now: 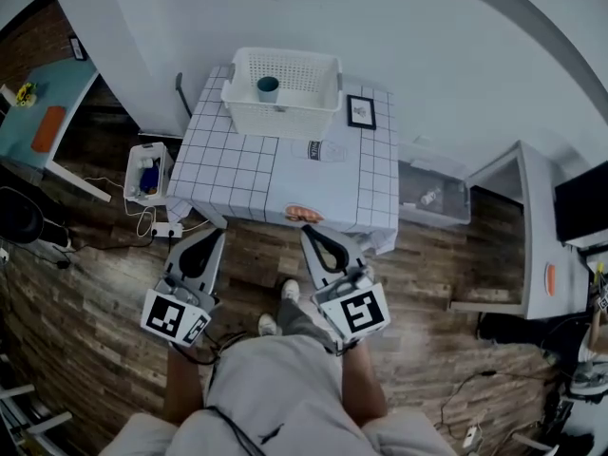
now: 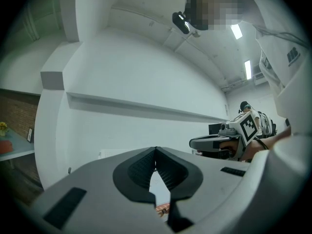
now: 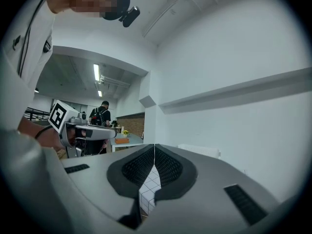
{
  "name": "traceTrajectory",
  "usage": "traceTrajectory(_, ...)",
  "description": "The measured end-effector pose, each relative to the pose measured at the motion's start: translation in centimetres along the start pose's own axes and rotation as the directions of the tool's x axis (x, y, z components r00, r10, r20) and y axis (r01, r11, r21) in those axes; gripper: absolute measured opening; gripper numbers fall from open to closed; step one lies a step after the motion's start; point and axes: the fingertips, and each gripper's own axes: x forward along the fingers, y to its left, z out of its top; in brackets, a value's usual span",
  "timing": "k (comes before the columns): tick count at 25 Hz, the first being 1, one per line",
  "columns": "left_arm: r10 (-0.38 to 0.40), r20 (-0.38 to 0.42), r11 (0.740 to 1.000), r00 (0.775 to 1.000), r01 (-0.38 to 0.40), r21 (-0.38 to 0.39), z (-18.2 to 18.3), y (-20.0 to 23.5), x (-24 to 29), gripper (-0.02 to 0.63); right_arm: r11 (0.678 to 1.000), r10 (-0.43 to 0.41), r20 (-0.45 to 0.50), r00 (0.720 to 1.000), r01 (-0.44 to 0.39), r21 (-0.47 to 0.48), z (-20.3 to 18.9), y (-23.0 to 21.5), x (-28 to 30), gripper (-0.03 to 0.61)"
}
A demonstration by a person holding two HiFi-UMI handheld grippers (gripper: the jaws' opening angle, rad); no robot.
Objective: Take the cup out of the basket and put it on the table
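- I see a table (image 1: 285, 174) under a white grid cloth, on a wood-plank floor (image 1: 95, 331) against a white wall.
- Only the head view shows the cup (image 1: 268, 87): upright inside the white basket (image 1: 280, 117) at the table's far edge.
- My left tool (image 1: 211, 237) and right tool (image 1: 312, 236) hang before the table, both pinched together, empty.
- The right gripper view alone shows a person (image 3: 101, 115) far off.

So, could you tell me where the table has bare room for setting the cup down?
The widest bare patch of the table lies in front of the basket, toward the left edge. A smaller one lies in front of the frame. The far edge is crowded by both.
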Motion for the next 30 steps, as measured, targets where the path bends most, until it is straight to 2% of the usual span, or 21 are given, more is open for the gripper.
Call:
traceTrajectory(11,0.030,-0.006,1.000,1.000,-0.030,0.004,0.3,1.8,5.3,0.008,0.999,0.036,0.013,0.999,-0.036,0.007,-0.1,-4.8,3.1,0.011)
traceTrajectory(23,0.063,0.003,0.998,0.998,-0.063,0.010,0.9,4.0,8.7,0.008,0.997,0.081,0.027,0.996,-0.080,-0.010,0.4,-7.7,6.5,0.011)
traceTrajectory(30,0.045,-0.001,0.999,0.999,-0.045,0.011,0.1,6.9,11.5,0.008,0.998,0.063,0.026,0.998,-0.063,-0.004,-0.4,-9.8,10.0,0.011)
